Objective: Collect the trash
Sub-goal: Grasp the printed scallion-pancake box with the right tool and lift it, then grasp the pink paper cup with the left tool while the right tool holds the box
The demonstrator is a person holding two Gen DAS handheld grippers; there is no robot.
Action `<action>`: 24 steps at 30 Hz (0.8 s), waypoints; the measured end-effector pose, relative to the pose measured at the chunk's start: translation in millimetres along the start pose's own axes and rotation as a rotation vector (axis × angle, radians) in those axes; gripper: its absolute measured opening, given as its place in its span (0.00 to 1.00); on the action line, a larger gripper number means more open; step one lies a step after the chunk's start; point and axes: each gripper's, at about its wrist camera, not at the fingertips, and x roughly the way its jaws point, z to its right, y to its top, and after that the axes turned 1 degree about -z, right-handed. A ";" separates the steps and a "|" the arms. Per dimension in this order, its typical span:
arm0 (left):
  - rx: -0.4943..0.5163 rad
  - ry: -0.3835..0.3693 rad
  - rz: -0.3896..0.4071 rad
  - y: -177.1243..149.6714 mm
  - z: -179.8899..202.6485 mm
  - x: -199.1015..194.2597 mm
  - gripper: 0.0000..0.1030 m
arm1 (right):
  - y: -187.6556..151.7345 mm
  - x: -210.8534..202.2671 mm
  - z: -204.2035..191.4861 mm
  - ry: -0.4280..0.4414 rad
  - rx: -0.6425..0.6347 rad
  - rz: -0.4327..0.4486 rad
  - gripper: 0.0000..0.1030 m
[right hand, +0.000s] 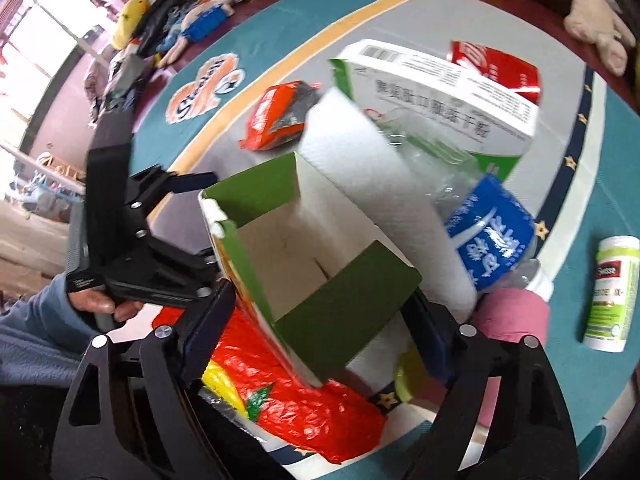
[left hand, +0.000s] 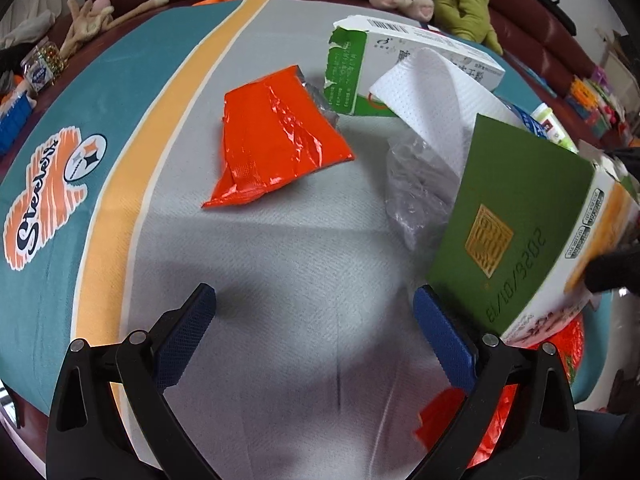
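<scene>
My right gripper (right hand: 316, 328) clamps the open green carton (right hand: 304, 264), light, crushable card, by its walls; my left gripper (left hand: 314, 336) gapes empty.

A: Left gripper (left hand: 314, 332)?
B: Jaws wide apart, nothing between, low over the tabletop.
A: Right gripper (right hand: 320, 328)?
B: Fingers (right hand: 208, 332) clamped on the green box (right hand: 320, 280), lifted and tilted.
</scene>
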 end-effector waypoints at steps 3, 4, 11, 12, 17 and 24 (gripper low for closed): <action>-0.007 -0.002 0.008 1.4 -1.8 0.5 0.96 | -0.6 -5.3 0.5 0.017 0.002 0.010 0.69; -0.009 -0.003 0.010 1.8 -2.6 0.3 0.96 | -0.9 -6.4 1.8 0.027 0.011 0.015 0.69; 0.010 0.029 0.018 -5.3 -5.3 -2.1 0.96 | -5.6 -2.5 1.1 0.010 0.050 0.044 0.65; 0.009 0.035 0.022 -7.8 -7.6 -4.9 0.96 | -7.2 -7.3 -2.7 -0.001 0.057 0.060 0.59; 0.018 0.027 0.065 -13.5 -12.1 -27.8 0.96 | -17.7 -20.6 -12.7 -0.041 0.110 0.099 0.52; 0.112 -0.040 0.149 -26.0 1.2 -74.4 0.96 | -33.8 -59.6 -15.2 -0.089 0.191 0.199 0.52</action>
